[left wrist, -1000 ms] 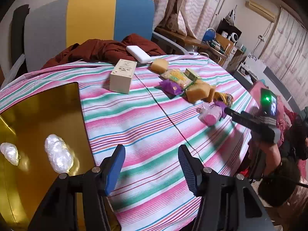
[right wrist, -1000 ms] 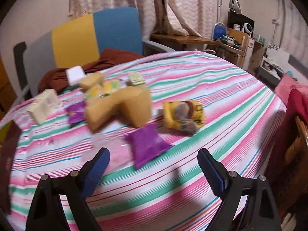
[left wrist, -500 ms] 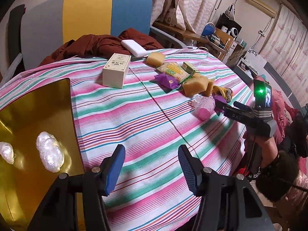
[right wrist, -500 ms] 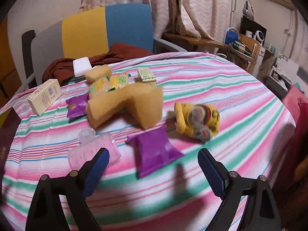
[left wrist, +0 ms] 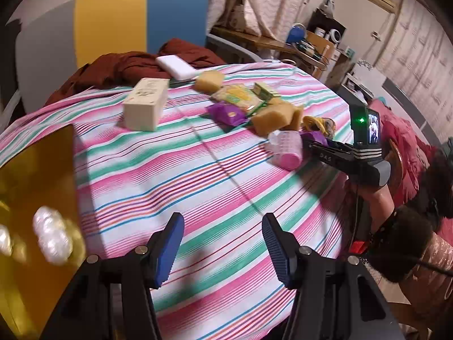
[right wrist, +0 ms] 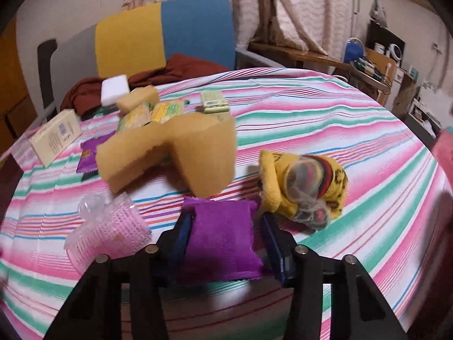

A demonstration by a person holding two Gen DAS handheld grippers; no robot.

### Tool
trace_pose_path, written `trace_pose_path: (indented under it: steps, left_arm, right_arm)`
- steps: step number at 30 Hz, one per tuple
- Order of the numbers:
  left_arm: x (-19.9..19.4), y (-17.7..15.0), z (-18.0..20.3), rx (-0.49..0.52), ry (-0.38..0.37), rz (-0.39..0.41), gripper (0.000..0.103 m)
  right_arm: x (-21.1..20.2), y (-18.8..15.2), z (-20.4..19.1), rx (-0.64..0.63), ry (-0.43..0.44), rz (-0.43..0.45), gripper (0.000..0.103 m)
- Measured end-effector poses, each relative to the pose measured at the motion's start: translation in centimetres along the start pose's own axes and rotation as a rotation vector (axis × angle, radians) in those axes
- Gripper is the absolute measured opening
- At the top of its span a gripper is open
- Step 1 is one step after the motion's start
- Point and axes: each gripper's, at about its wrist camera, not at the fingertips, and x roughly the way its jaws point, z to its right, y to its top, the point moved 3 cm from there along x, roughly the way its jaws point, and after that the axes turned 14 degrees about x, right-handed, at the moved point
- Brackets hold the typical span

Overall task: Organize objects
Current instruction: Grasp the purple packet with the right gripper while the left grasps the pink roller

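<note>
While the left tongs (left wrist: 222, 245) hang wide and empty over bare striped table (left wrist: 198, 175), the gold tray (left wrist: 34, 187) sits near left. Right view: right tongs (right wrist: 223, 240) have just closed onto the purple packet (right wrist: 223, 240), apparently ready for lifting.

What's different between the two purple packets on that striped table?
The near purple packet sits between the right gripper's closing jaws; the far purple packet lies untouched behind the sponge. The near one shows a plain side; the far one shows a yellow mark. Both are purple, crimped-edge pouches on the tablecloth.
</note>
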Motion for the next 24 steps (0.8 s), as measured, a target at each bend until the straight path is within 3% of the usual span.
trace_pose_path:
  steps: [10,24]
  left_arm:
    - [4.9,3.0,3.7,0.043,-0.091,-0.002,0.058]
    - [12.8,9.1,7.7,0.182,-0.108,-0.032,0.058]
  right_arm:
    - [-1.3,-1.5,1.0,0.045,-0.023,0.078,0.051]
    - [-1.4,-1.6,1.3,0.068,-0.009,0.107,0.051]
